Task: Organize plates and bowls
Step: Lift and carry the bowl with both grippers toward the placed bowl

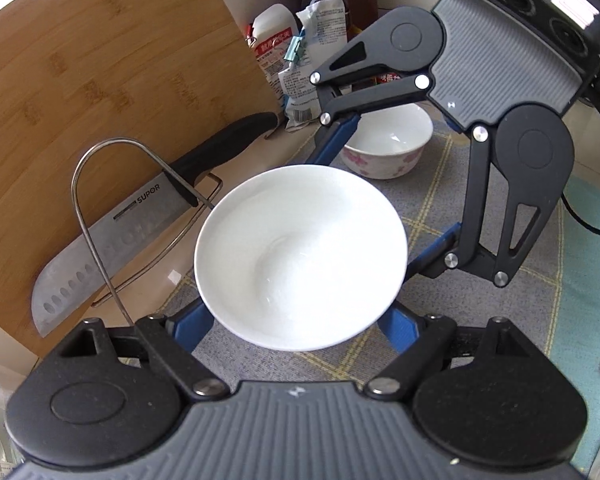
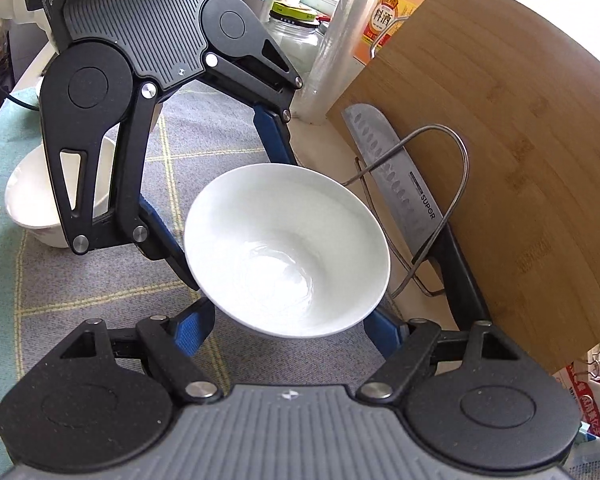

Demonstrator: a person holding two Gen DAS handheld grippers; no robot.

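Note:
A plain white bowl (image 1: 300, 256) sits between both grippers above the grey checked cloth; it also shows in the right wrist view (image 2: 288, 252). My left gripper (image 1: 296, 320) has its blue fingers spread wide on either side of the bowl's base, fingertips hidden under it. My right gripper (image 2: 288, 320) does the same from the opposite side, and shows across the bowl in the left wrist view (image 1: 384, 184). The bowl looks tilted and held up between the four fingers. A second white bowl with pink flowers (image 1: 388, 144) stands behind on the cloth, partly hidden in the right wrist view (image 2: 32, 196).
A bamboo cutting board (image 1: 100, 120) leans upright beside the bowl, with a SUPOR knife (image 1: 112, 236) in a wire rack (image 1: 96, 208) against it. Sauce bottles and packets (image 1: 300, 60) stand behind. Jars and an oil bottle (image 2: 384, 16) line the back.

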